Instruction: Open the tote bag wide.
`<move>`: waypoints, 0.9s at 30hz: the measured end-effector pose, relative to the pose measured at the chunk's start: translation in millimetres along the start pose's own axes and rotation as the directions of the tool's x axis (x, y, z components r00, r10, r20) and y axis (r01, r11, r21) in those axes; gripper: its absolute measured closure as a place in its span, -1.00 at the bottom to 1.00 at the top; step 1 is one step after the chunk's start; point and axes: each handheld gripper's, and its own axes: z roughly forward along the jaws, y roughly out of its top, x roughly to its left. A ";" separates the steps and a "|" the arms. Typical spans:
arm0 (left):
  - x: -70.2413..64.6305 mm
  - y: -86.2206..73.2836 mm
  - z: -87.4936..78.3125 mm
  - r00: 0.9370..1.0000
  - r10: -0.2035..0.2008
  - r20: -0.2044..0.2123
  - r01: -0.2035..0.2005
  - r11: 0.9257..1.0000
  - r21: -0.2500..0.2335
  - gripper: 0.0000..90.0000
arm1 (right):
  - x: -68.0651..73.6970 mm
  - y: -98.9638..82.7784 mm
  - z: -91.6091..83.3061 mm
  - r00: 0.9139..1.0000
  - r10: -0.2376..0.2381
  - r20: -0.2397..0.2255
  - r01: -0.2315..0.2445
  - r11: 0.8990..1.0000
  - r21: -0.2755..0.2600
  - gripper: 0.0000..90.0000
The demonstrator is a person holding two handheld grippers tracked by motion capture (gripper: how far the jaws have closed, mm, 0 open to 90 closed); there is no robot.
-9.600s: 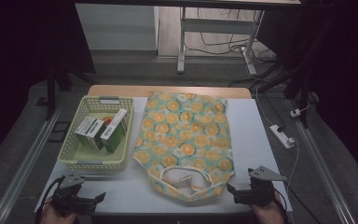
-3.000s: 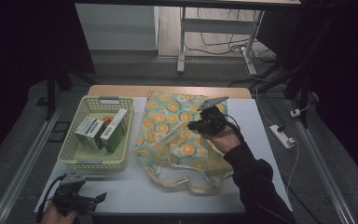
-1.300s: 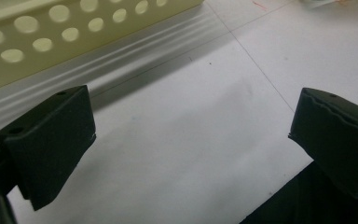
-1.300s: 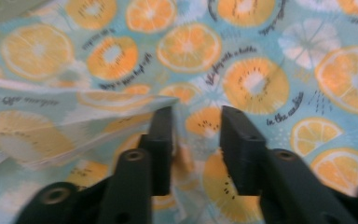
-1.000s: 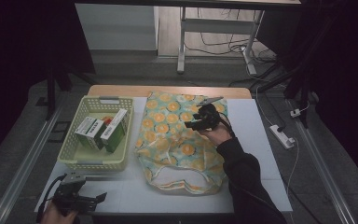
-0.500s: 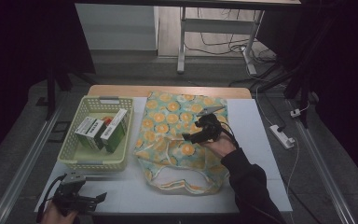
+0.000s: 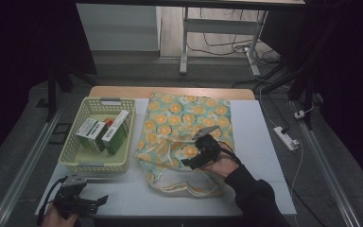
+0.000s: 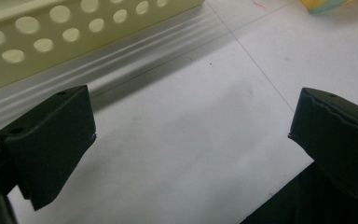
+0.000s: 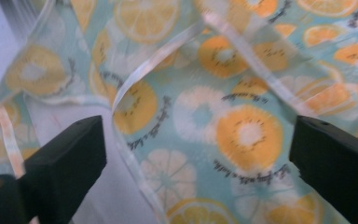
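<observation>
A cloth bag (image 7: 182, 120) printed with orange slices lies on the white table (image 7: 260, 142), its handles toward the near edge. My right gripper (image 7: 189, 163) hovers over the bag's near half. Its jaws have just been opening and now stand wide. In the right gripper view the printed fabric (image 9: 233, 126) and a pale handle strap (image 9: 158, 58) lie beneath the right gripper (image 9: 198, 140), with nothing pinched. My left gripper (image 7: 101, 199) rests open at the table's near left corner. In the left gripper view the left gripper (image 8: 191, 135) has bare tabletop between its jaws.
A pale yellow perforated basket (image 7: 73, 161) stands left of the bag and holds a green box (image 7: 116, 133) and a smaller box (image 7: 90, 134). Its wall (image 8: 51, 42) is just ahead of the left gripper. A power strip (image 7: 286, 137) lies on the floor at the right.
My right hand has drawn back from the bag's far part toward the near edge, and its jaws have spread. The bag stays flat. The left gripper has not moved.
</observation>
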 end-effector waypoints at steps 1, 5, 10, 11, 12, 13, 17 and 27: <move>0.0 0.0 0.0 1.000 0.001 0.000 -0.001 1.000 0.000 -1.00 | 2.0 -2.0 1.4 1.000 -0.012 0.000 0.012 1.000 0.007 -0.79; 0.0 0.0 0.0 1.000 0.001 0.000 -0.001 1.000 0.000 -1.00 | 10.0 -9.5 8.4 0.999 -0.045 -0.021 0.045 0.998 0.041 -0.46; -0.1 0.0 0.0 1.000 0.001 -0.001 -0.001 1.000 0.000 -1.00 | 15.4 -14.6 15.5 0.994 -0.093 -0.053 0.097 0.991 0.087 0.02; -0.1 0.0 0.0 1.000 0.001 -0.001 -0.001 1.000 0.000 -1.00 | 15.8 -15.2 16.6 0.993 -0.103 -0.054 0.108 0.990 0.094 0.11; -0.1 0.0 0.0 1.000 0.002 -0.001 -0.002 1.000 0.000 -1.00 | 16.2 -15.8 17.4 0.992 -0.111 -0.053 0.116 0.988 0.101 0.19; -0.2 0.0 0.0 1.000 0.002 -0.002 -0.002 1.000 0.000 -1.00 | 16.1 -16.3 18.0 0.991 -0.119 -0.056 0.125 0.986 0.107 0.27; -0.1 0.1 0.2 1.000 0.002 -0.001 -0.002 1.000 0.001 -1.00 | 16.6 -17.3 18.7 0.989 -0.136 -0.055 0.141 0.983 0.117 0.67; 0.0 0.2 0.4 1.000 0.004 -0.004 -0.004 1.000 0.004 -1.00 | 9.7 -9.5 8.9 0.991 -0.132 0.010 0.131 0.989 0.067 1.00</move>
